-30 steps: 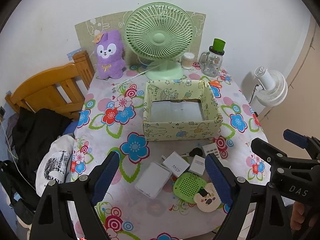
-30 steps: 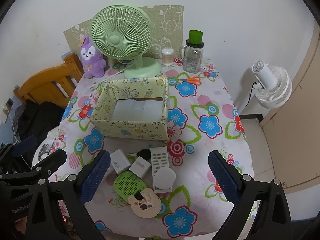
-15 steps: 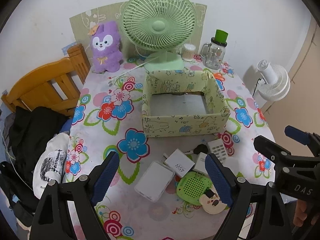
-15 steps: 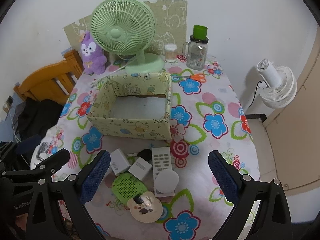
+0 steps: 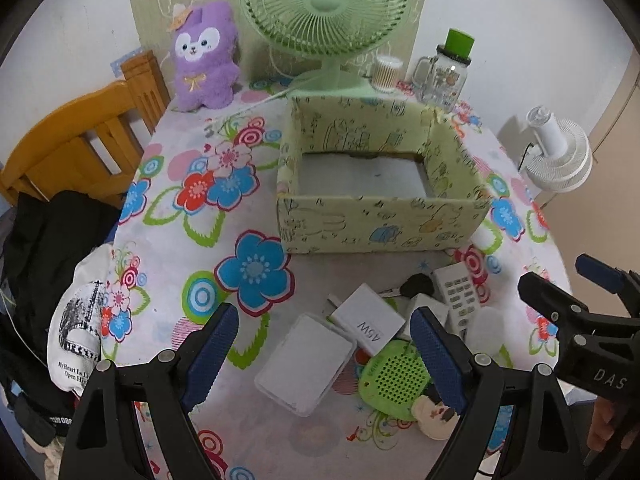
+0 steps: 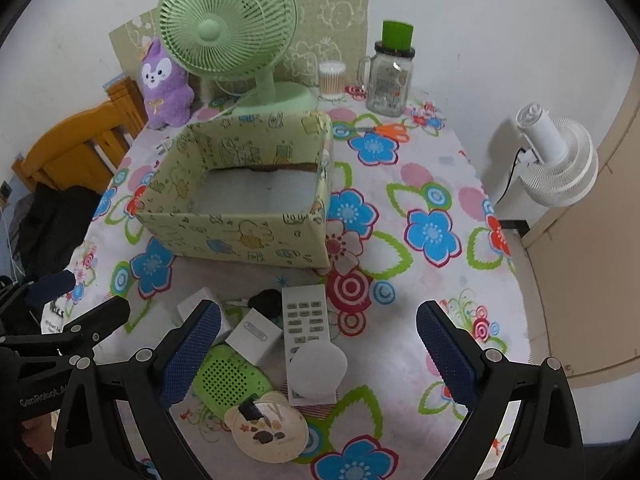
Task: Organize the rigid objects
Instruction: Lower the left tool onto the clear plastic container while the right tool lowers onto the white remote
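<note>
An open pale green printed box (image 5: 380,224) (image 6: 240,236) stands mid-table, empty. In front of it lies a cluster of small items: a flat white box (image 5: 306,364), a white 45W charger (image 5: 368,322), a green perforated disc (image 5: 396,376) (image 6: 228,376), a white remote (image 6: 306,320) (image 5: 456,292), a white round puck (image 6: 318,364), a small white cube (image 6: 254,334), a black key fob (image 6: 266,300) and a cream bear-shaped card (image 6: 266,430). My left gripper (image 5: 324,350) is open above the flat white box. My right gripper (image 6: 318,350) is open above the remote and puck. Both are empty.
A green desk fan (image 5: 324,4), a purple plush (image 5: 204,56), a cotton-swab jar (image 5: 386,74) and a glass mug with a green lid (image 6: 392,76) stand at the back. Orange scissors (image 6: 390,130) lie right of the box. A wooden chair (image 5: 80,140) stands left, a white floor fan (image 6: 556,164) right.
Both grippers have moved forward and lower toward the table. The box and the items look bigger and closer. Both stay open.
</note>
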Action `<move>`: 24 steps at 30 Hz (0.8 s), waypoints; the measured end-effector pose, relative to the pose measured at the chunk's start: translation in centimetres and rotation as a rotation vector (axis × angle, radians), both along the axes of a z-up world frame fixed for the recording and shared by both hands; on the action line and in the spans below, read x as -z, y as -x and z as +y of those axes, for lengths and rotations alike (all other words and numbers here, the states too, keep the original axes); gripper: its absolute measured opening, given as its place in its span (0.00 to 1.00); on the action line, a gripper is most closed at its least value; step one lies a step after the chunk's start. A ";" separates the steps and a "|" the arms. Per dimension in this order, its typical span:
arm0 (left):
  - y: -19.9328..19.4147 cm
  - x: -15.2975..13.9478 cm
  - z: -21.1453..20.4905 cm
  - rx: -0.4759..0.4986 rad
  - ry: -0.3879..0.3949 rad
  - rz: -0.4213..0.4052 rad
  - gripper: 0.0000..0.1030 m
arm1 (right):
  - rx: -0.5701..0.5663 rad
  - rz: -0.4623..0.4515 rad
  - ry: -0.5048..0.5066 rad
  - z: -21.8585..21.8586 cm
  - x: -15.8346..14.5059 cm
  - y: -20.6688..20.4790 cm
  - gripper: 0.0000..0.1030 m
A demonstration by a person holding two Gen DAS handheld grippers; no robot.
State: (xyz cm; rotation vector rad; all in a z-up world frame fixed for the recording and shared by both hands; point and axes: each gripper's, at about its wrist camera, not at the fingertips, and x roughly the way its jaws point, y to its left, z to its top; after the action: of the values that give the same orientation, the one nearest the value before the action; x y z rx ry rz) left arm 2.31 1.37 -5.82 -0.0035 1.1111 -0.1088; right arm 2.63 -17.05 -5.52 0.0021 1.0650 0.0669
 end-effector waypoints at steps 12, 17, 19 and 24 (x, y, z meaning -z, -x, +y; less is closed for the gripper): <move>-0.1 4.7 0.0 0.018 -0.021 0.084 0.87 | 0.013 0.080 0.015 0.0 4.8 -0.6 0.97; -0.5 6.2 0.2 0.017 -0.026 0.108 0.87 | 0.006 0.112 0.022 0.3 6.7 -1.1 0.97; -0.7 6.8 0.3 0.018 -0.035 0.118 0.87 | 0.010 0.119 0.028 0.4 7.2 -1.3 0.97; -0.8 8.1 0.3 0.031 -0.063 0.136 0.87 | 0.013 0.147 0.036 0.4 8.7 -2.2 0.87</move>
State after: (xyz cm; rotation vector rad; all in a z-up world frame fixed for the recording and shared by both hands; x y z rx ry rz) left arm 3.12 1.63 -13.95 0.0630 1.2505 -0.1022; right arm 4.80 -16.62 -14.24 -0.0190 1.2132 0.0362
